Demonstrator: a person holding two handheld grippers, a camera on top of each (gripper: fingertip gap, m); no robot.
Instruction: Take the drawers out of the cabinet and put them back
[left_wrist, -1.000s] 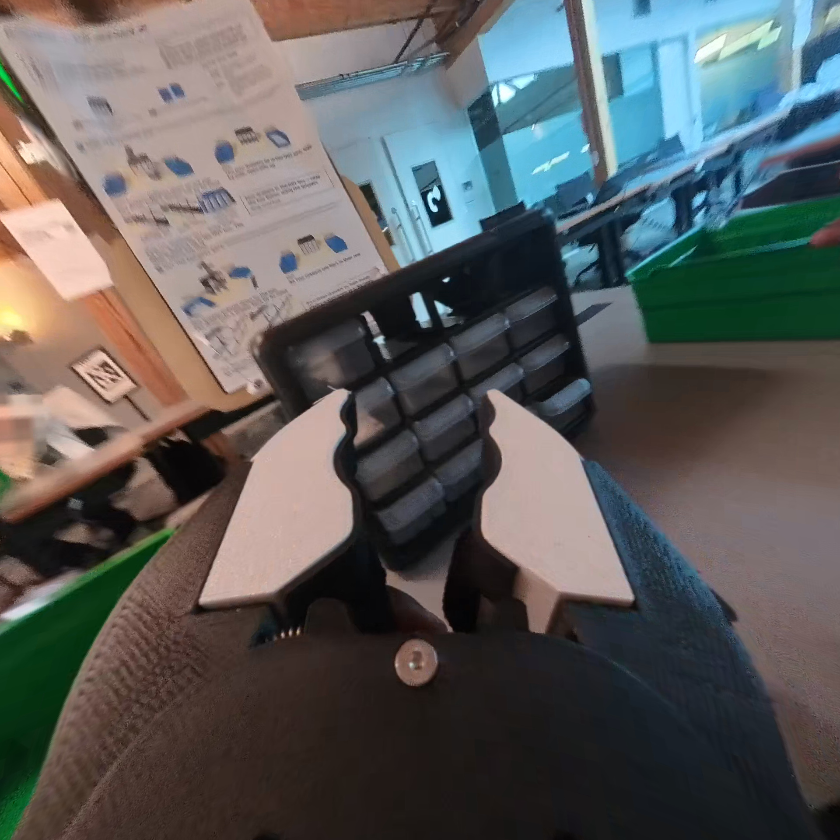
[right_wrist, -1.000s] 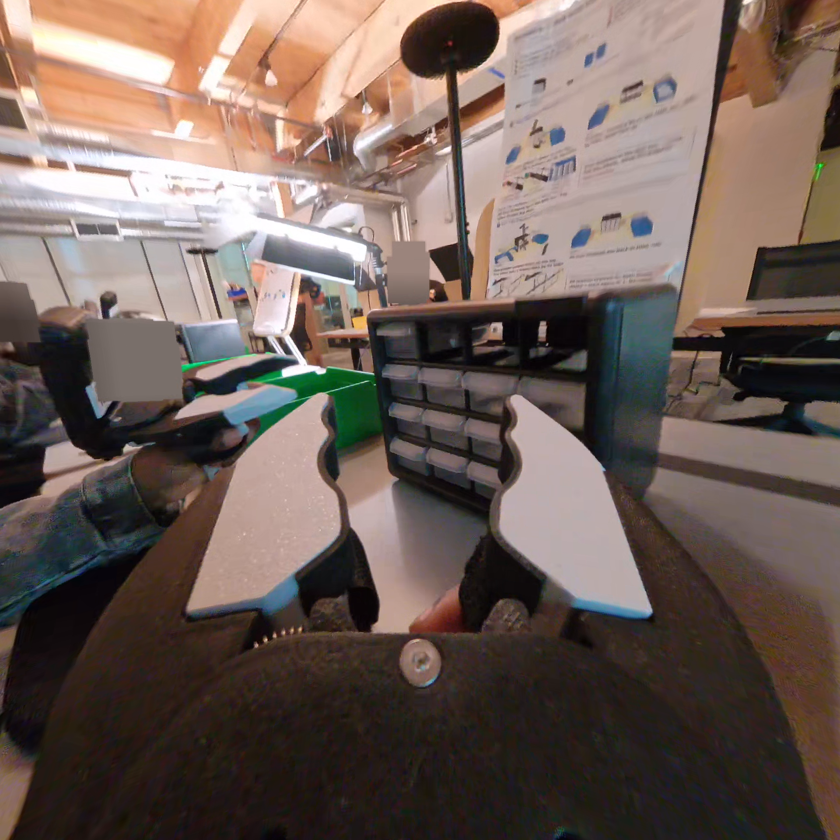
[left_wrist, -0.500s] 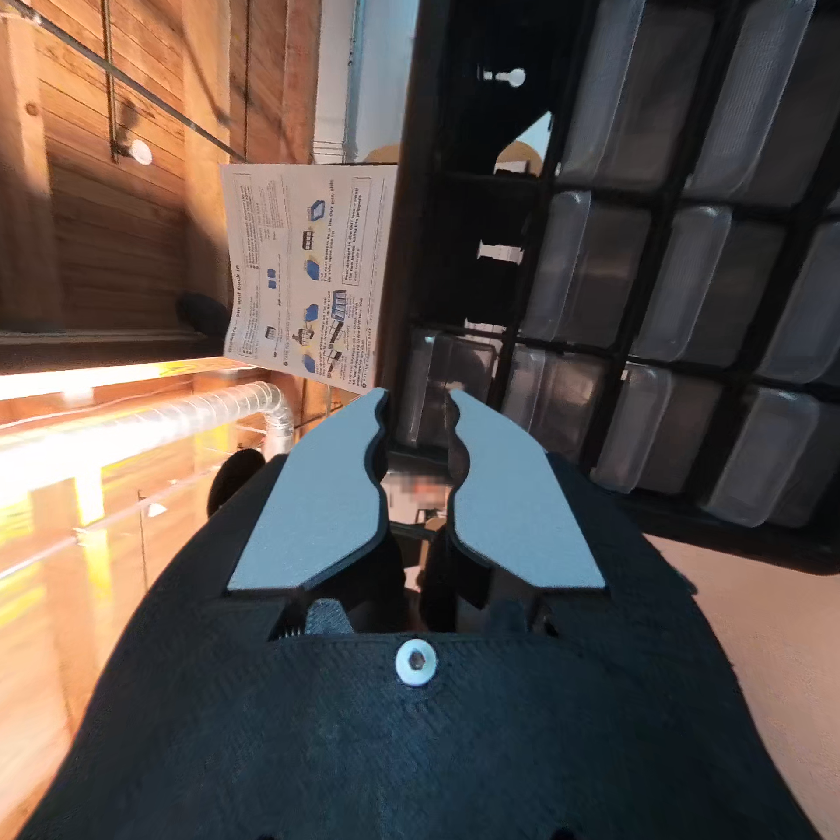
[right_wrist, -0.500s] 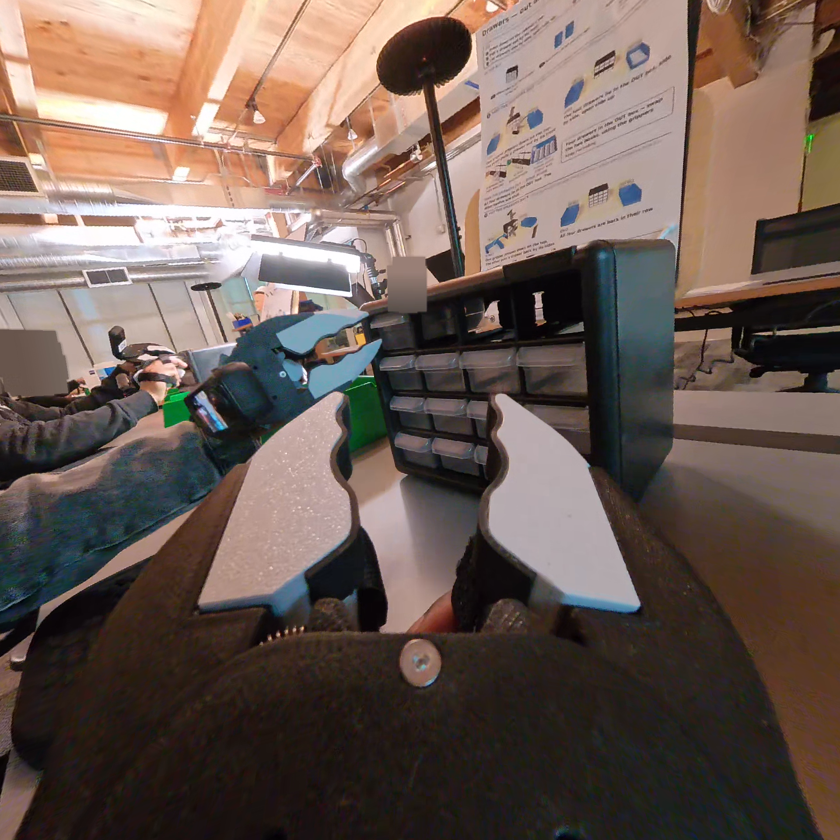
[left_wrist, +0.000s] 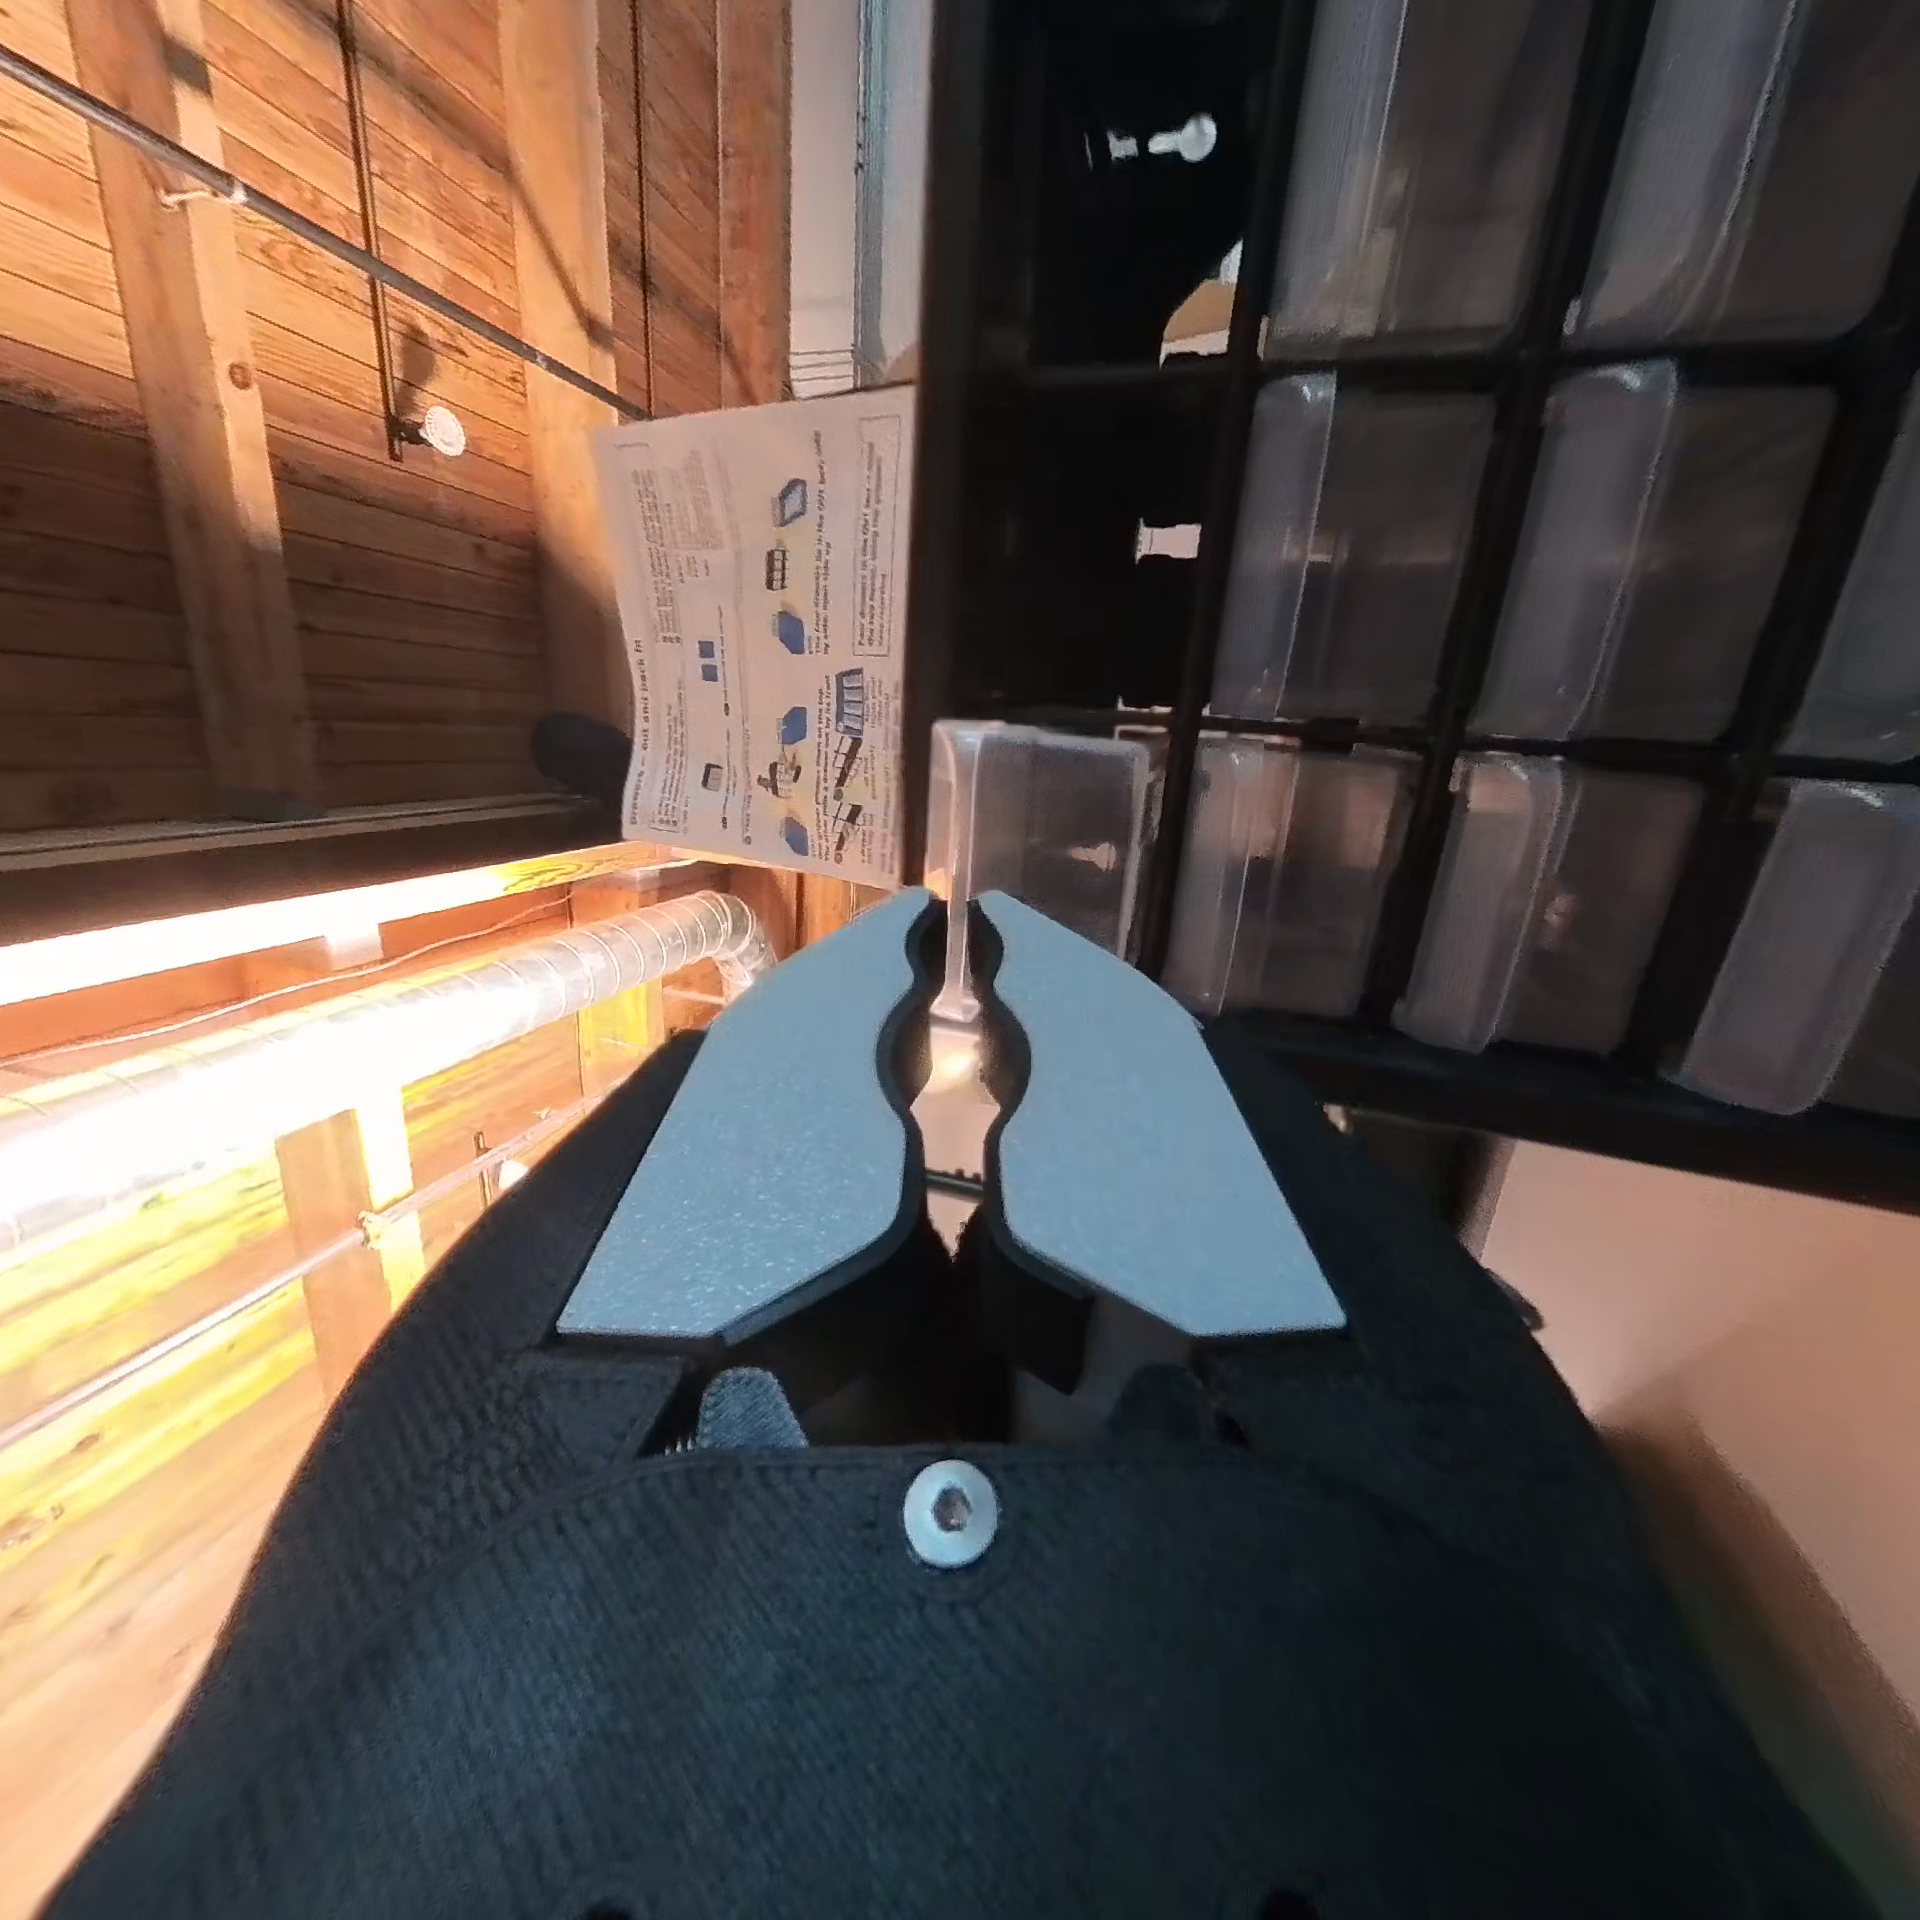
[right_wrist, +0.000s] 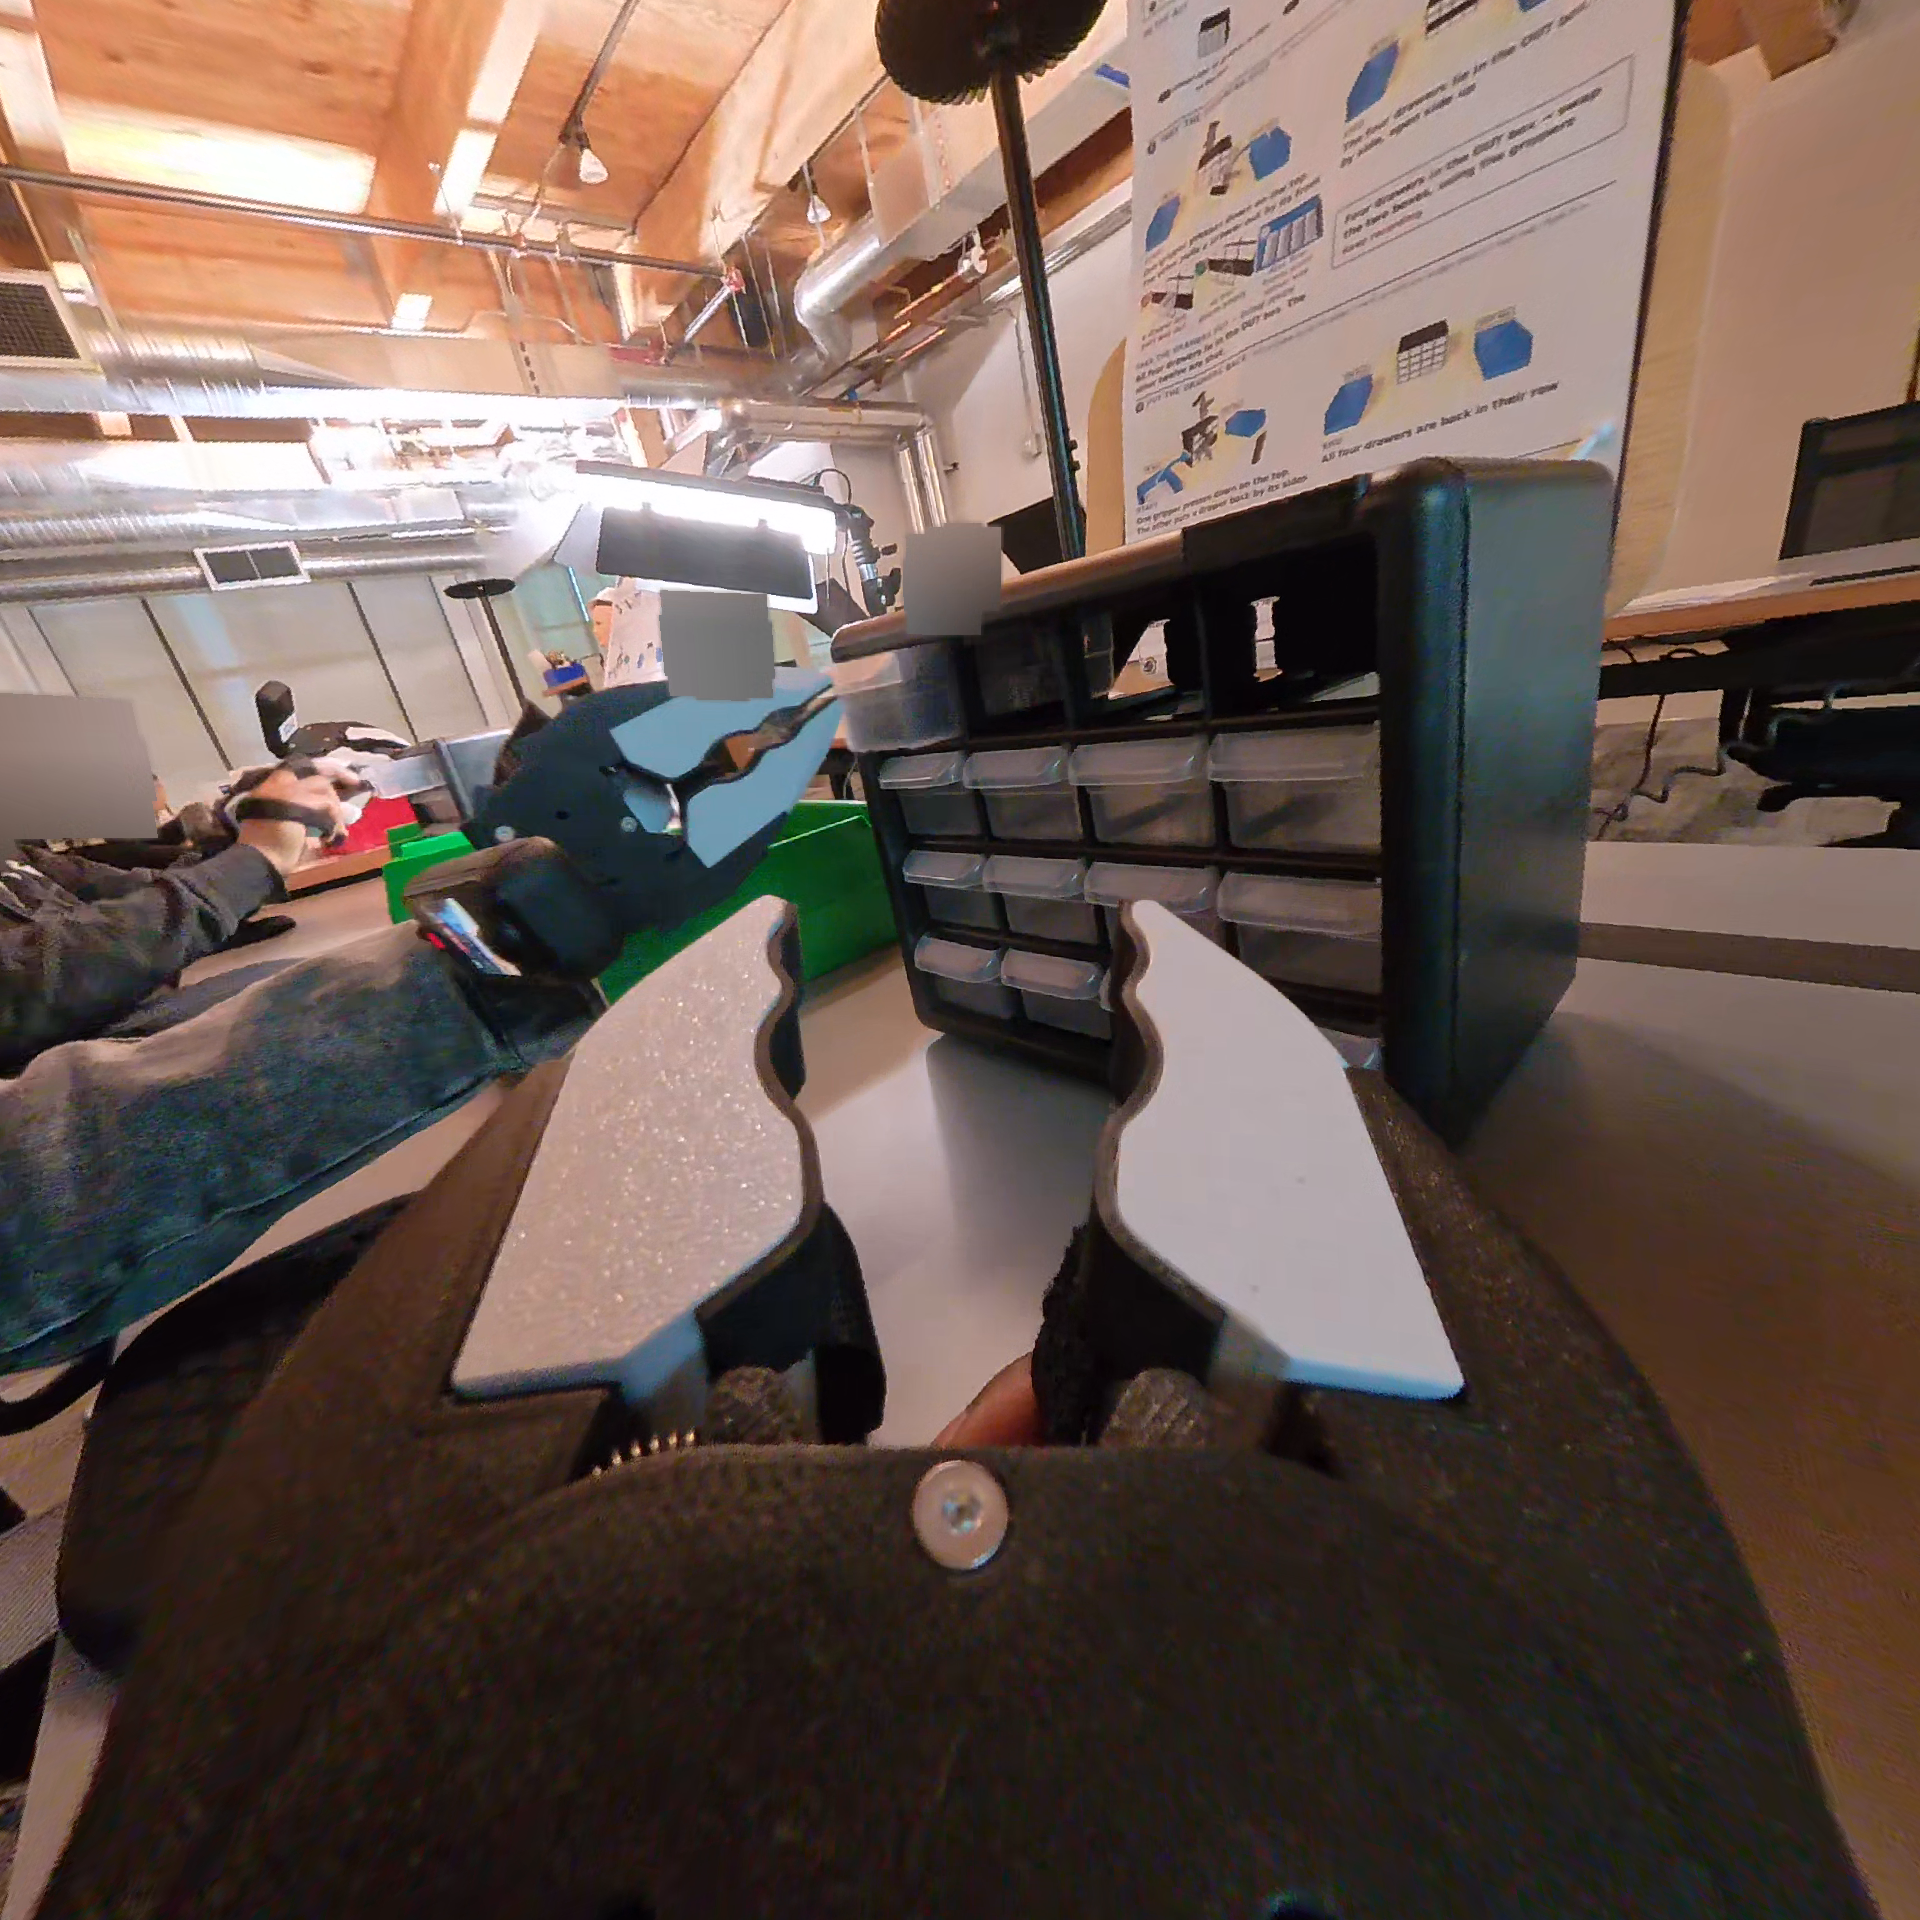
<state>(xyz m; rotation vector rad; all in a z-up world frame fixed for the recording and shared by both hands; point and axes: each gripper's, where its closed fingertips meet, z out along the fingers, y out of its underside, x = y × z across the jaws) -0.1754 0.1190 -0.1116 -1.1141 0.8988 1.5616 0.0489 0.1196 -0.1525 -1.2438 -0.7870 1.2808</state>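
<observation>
The black drawer cabinet (right_wrist: 1507, 790) stands on the table with several clear drawers in it; three slots of its top row are empty. My left gripper (left_wrist: 954, 914), rolled on its side, is shut on the front lip of the clear top-left drawer (left_wrist: 1049, 821), which sticks partly out of the cabinet frame (left_wrist: 940, 416). In the right wrist view the left gripper (right_wrist: 826, 698) holds that drawer (right_wrist: 899, 696) at the cabinet's top-left corner. My right gripper (right_wrist: 958, 920) is open and empty, low over the table in front of the cabinet.
A green bin (right_wrist: 831, 883) stands to the left behind the cabinet. A person's sleeve (right_wrist: 260, 1070) reaches in from the left. A poster (right_wrist: 1382, 229) and a black stand pole (right_wrist: 1029, 270) rise behind the cabinet. The grey table (right_wrist: 1714, 1195) runs on to the right.
My left gripper rolled sideways, moved up to the cabinet's top-left drawer, shut on its front lip, and the drawer has come partly out. The right gripper stayed open, almost still.
</observation>
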